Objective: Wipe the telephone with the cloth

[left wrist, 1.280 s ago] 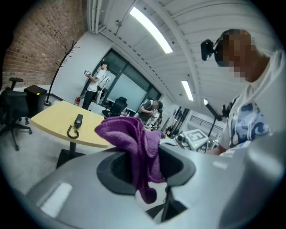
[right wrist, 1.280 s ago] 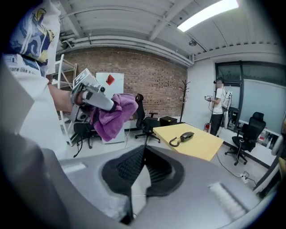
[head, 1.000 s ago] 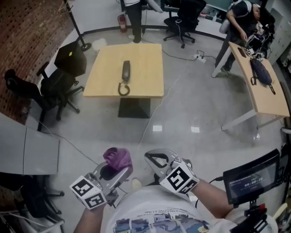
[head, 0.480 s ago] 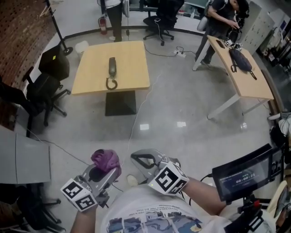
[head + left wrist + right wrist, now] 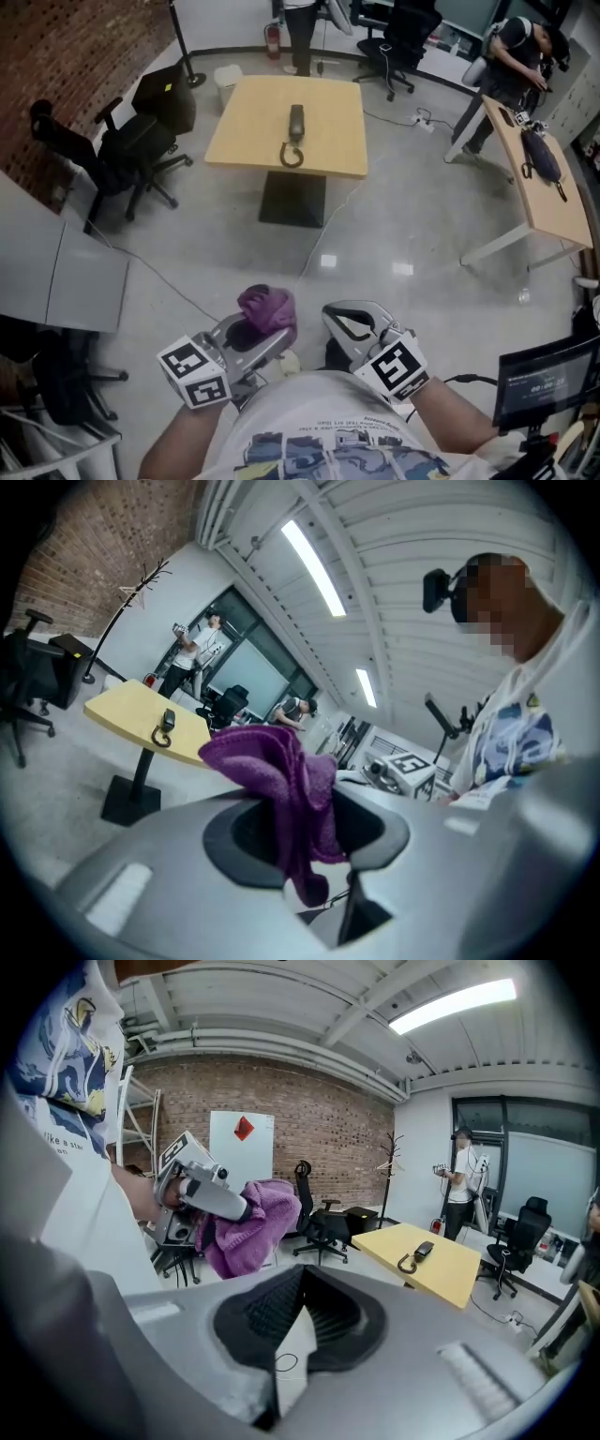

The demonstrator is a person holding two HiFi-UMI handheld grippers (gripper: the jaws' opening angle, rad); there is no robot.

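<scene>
While the left gripper [image 5: 270, 336] pinches the cloth [image 5: 266, 307] and the right gripper's [image 5: 336, 319] jaws meet on nothing, the telephone [image 5: 296, 123] lies on the table [image 5: 246, 136] well ahead of both, its long axis running away from the person, cord at the near end.

White tee [image 5: 323, 448], blue print; grey left gripper [image 5: 268, 336], right gripper [image 5: 337, 319], b&w cubes [image 5: 194, 374].

One telephone [image 5: 296, 122], one cloth [image 5: 267, 307], two tables [image 5: 244, 131] [image 5: 553, 216] and two claws [image 5: 277, 339] [image 5: 330, 315] are visible.
</scene>
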